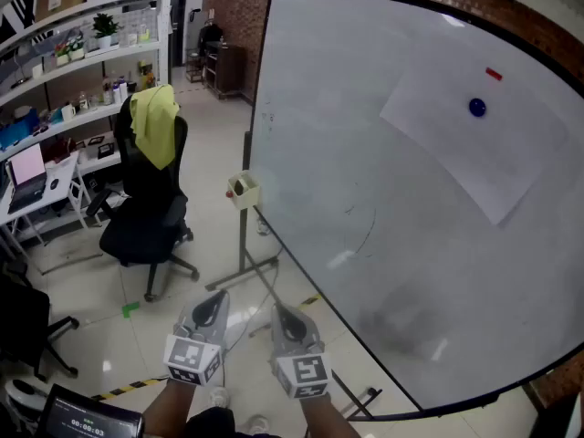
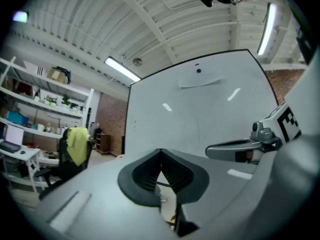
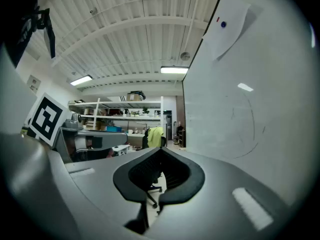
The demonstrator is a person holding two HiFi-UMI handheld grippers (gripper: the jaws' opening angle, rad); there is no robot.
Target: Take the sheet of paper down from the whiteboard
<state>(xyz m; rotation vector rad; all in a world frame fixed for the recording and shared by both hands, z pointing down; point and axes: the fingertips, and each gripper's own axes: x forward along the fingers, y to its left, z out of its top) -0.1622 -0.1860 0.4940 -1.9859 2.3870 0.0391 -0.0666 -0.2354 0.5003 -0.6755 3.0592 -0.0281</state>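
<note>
The left claw (image 2: pixel 160 156) is pointing level toward the whiteboard (image 2: pixel 165 124), its jaws pressing together with nothing between them. High on the board, the sheet of paper (image 2: pixel 200 80) is hanging under a blue magnet (image 2: pixel 199 71), with a small red mark (image 2: pixel 197 64) sitting just above it. The right claw (image 2: pixel 214 149) is reaching in from the right side. At the left, a yellow cloth (image 2: pixel 77 143) is draping over a black office chair (image 2: pixel 67 161) in front of stocked shelves (image 2: pixel 45 101).

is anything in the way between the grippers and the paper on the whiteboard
Nothing visible. The sheet of paper hangs high on the whiteboard under a blue magnet; the left gripper and right gripper sit low.
</note>
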